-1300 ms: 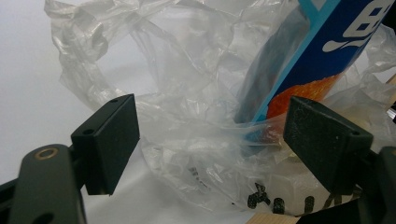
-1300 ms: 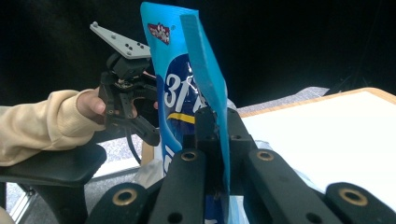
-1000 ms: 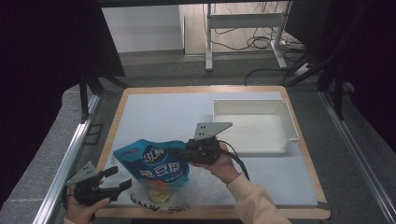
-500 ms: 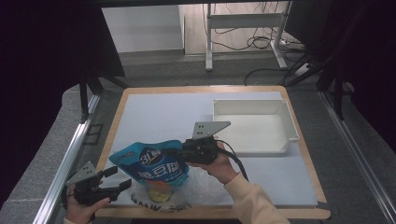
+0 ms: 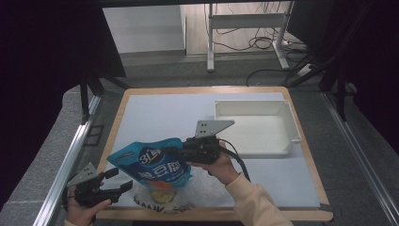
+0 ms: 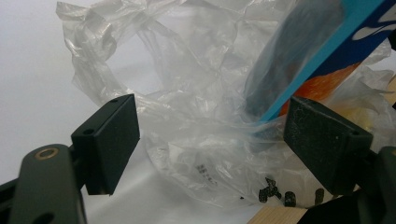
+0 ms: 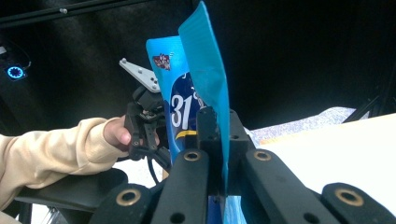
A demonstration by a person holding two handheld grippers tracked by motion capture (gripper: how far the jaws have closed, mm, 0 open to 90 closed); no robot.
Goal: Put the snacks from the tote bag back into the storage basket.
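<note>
The right gripper (image 5: 175, 151) is clamped on the top edge of the blue pouch (image 5: 153, 162), held up over the worktop's (image 5: 155, 113) near left corner, its bottom in the clear bag (image 5: 200, 186). The left gripper (image 5: 116, 181) waits by that corner with jaws apart, holding nothing, the bag (image 6: 187, 116) just ahead. Best to pin the bag's rim with the left gripper, then draw the pouch straight up so the film does not follow. The white tray (image 5: 254, 128), toward the far right corner, looks empty.
</note>
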